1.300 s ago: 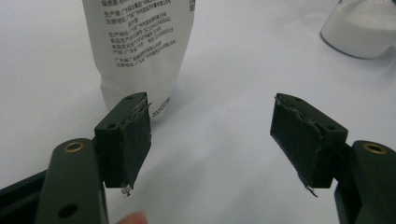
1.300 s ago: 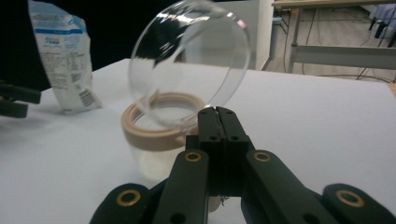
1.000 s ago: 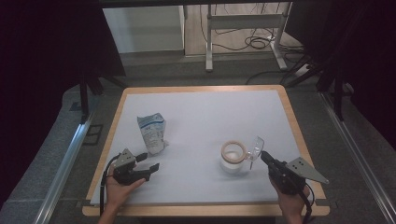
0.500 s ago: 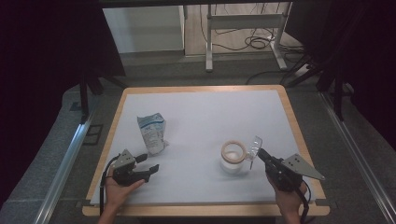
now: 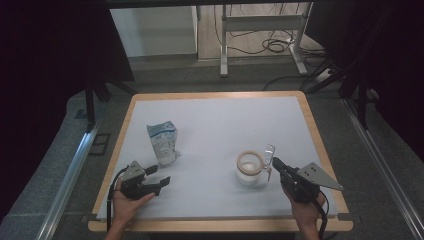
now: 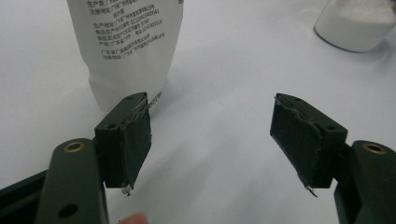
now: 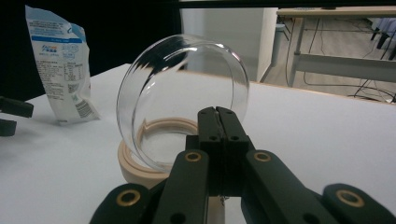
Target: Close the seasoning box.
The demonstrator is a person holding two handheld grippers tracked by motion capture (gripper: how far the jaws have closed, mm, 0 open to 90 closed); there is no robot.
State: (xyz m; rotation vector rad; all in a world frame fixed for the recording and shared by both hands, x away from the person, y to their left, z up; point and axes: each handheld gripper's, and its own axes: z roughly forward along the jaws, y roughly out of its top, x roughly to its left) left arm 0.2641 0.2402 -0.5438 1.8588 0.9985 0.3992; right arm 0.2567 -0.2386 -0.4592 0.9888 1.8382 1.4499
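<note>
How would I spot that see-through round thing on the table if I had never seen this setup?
Start at the white table with its wooden rim and look to its near right part, where a jar with a beige ring at its mouth stands. The clear lid stands tilted on edge beside that ring, pinched by the right tongs. Unlike the printed bag, it is transparent.

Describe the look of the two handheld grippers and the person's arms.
Both are black, two-fingered tools. The left gripper carries a small grey plate and a black cable looping beside the hand. The right gripper has a larger grey three-cornered plate with holes. Brass-coloured rivets mark the finger links. The forearms show no sleeves.
</note>
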